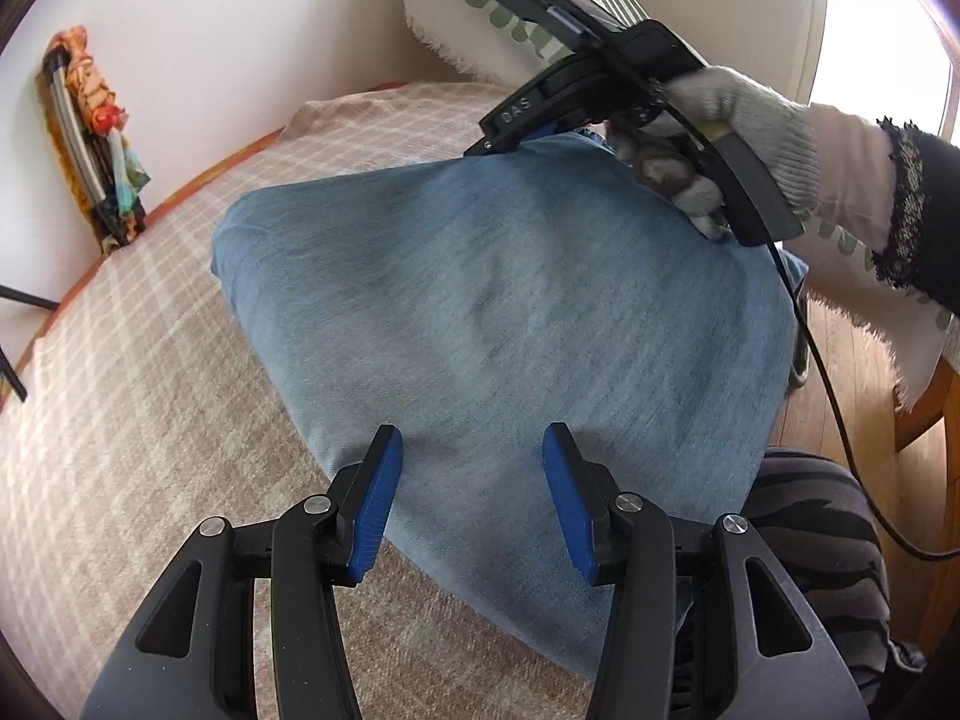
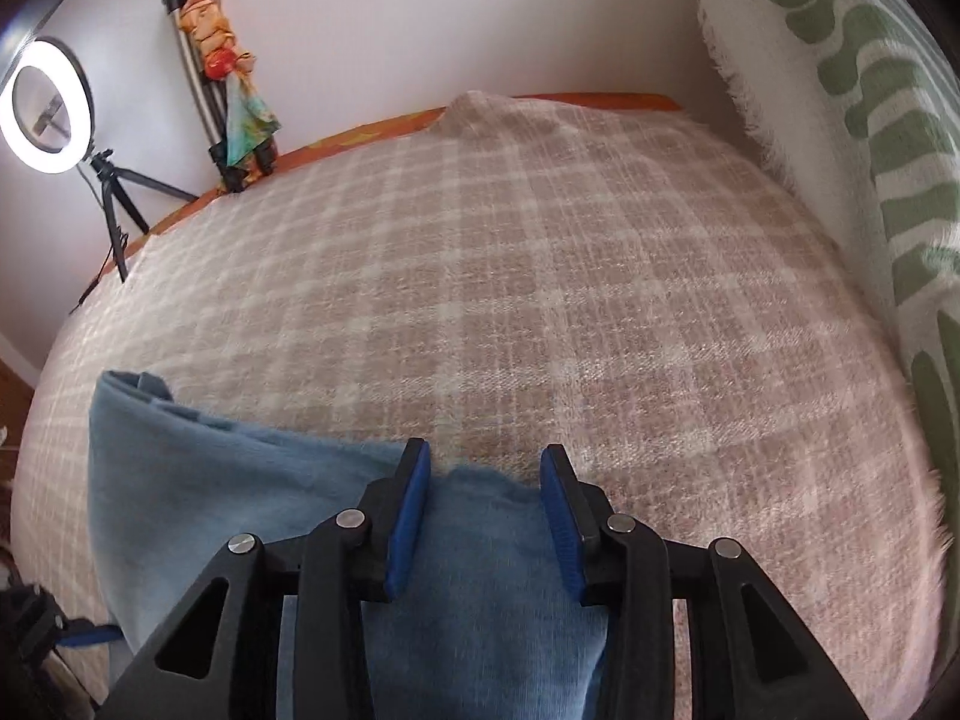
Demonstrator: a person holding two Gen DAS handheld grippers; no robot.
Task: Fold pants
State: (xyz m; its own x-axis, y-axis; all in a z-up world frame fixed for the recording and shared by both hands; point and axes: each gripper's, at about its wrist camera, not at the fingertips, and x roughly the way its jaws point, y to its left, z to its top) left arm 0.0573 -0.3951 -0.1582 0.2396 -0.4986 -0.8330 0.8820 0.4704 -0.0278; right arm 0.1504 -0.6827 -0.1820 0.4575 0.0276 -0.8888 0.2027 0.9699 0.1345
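1. Tripod bundle (image 1: 96, 150) wrapped in colourful cloth leans on the wall at 10 o'clock; ring light (image 2: 47, 105) further left in the right wrist view.
2. Plaid blanket (image 2: 540, 276) covers the bed.
3. Jeans (image 1: 492, 312), folded into a blue block, lie on the blanket, centre of the left wrist view.
4. Left gripper (image 1: 473, 468) at 6 o'clock, tongs spread, over the jeans' near edge, gripping nothing.
5. Right gripper (image 2: 485, 480) at the jeans' far edge, at 1 o'clock in the left view; tongs spread, denim hem between them, not pinched.
6. Gloved right hand (image 1: 720, 138) holds its handle.
7. Green-patterned throw (image 2: 852, 120) at 2–3 o'clock.
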